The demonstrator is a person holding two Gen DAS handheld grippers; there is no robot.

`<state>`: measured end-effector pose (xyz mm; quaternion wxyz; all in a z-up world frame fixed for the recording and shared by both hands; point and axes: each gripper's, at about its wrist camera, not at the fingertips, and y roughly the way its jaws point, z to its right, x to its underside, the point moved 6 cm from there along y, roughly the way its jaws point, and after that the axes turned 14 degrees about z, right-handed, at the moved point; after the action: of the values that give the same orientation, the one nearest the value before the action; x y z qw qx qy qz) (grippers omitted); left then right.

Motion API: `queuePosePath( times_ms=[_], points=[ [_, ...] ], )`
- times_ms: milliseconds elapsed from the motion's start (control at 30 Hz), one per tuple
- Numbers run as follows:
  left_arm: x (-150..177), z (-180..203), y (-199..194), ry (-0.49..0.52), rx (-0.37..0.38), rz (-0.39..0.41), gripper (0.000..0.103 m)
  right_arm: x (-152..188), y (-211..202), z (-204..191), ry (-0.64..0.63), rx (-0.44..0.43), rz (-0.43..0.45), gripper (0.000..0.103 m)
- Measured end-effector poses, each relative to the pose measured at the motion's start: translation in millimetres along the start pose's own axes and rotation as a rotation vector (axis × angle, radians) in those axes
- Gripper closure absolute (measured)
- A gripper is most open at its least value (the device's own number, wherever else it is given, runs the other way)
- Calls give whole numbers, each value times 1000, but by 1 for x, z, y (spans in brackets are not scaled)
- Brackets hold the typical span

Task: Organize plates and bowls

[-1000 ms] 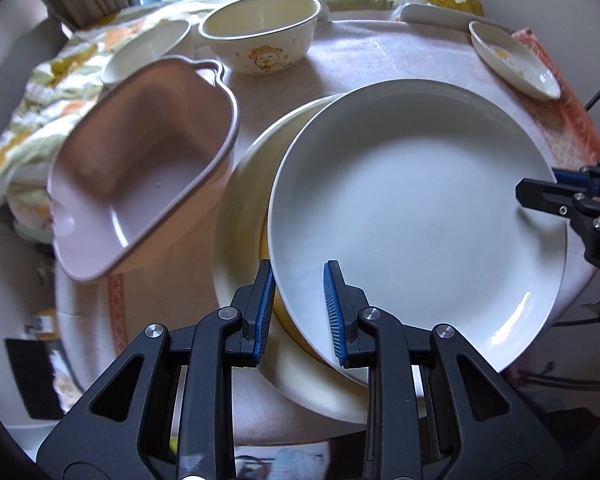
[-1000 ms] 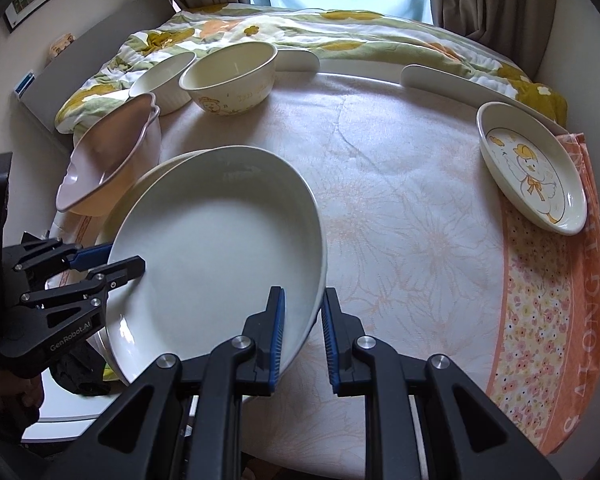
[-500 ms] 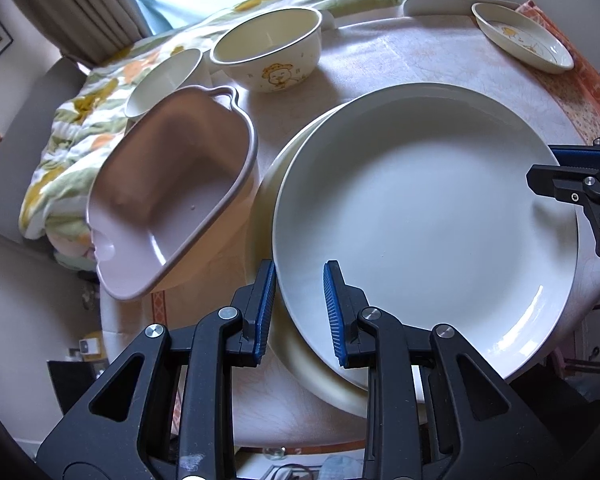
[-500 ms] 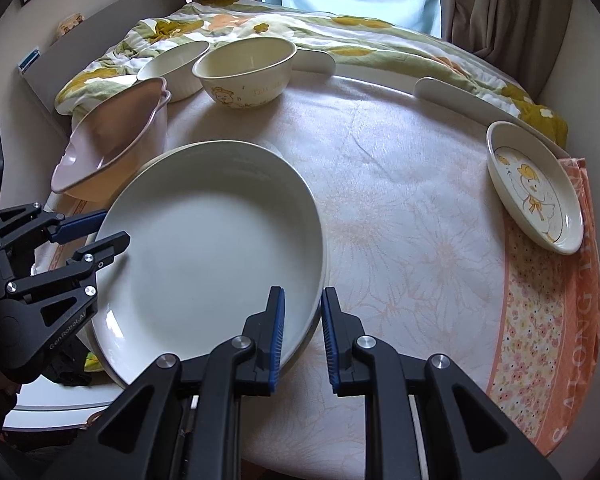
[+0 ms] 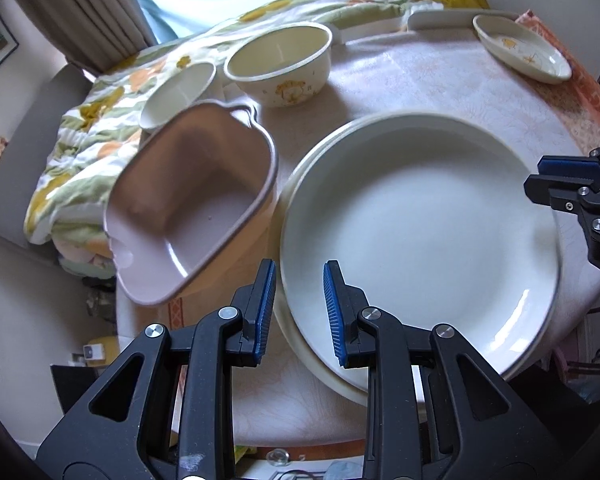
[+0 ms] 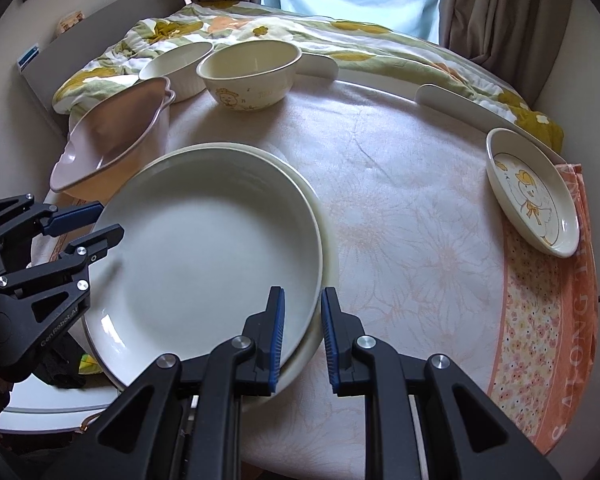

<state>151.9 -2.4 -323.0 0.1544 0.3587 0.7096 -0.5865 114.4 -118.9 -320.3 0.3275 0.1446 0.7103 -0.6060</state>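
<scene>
Black two-finger grippers, blue-padded.
Left gripper point(image 5: 299, 312) and right gripper point(image 6: 302, 334): matte black triangular-cutout frames, ribbed blue pads, silver screws; white "GenRobot.AI" lettering showed on left one.

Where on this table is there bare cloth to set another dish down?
The widest bare patch lies between the white plate, the cartoon bowl and the duck dish. The side holding the pink dish and small white bowl is crowded.
</scene>
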Motion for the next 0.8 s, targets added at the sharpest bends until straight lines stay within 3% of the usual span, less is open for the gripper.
queuePosePath(
  times_ms=[133, 333, 367, 400, 433, 467, 500, 567, 733, 800],
  points=[
    [-28, -3, -26, -25, 37, 64, 81, -14, -19, 11, 59, 7, 40, 86],
    [-94, 0, -57, -108, 189, 188, 79, -40, -61, 50, 186, 55, 138, 86],
    [-106, 3, -58, -111, 211, 199, 68, -42, -67, 58, 201, 69, 151, 81],
    [-117, 7, -57, -110, 230, 209, 35, -44, -74, 68, 218, 93, 165, 74],
    [-130, 12, -57, -107, 243, 229, 14, -45, -79, 76, 229, 110, 175, 46],
    [-143, 18, -58, -106, 259, 264, 1, -45, -85, 87, 245, 124, 189, 18],
    [-155, 25, -60, -105, 288, 305, 0, -45, -91, 95, 259, 133, 203, 10],
    [-177, 44, -55, -88, 346, 311, 0, -46, -99, 112, 277, 155, 219, 8],
    [-231, 100, -12, -99, 491, 240, 0, -47, -109, 170, 370, 169, 311, 5],
    [-247, 123, 13, -107, 537, 192, 0, -43, -95, 194, 429, 161, 218, 5]
  ],
)
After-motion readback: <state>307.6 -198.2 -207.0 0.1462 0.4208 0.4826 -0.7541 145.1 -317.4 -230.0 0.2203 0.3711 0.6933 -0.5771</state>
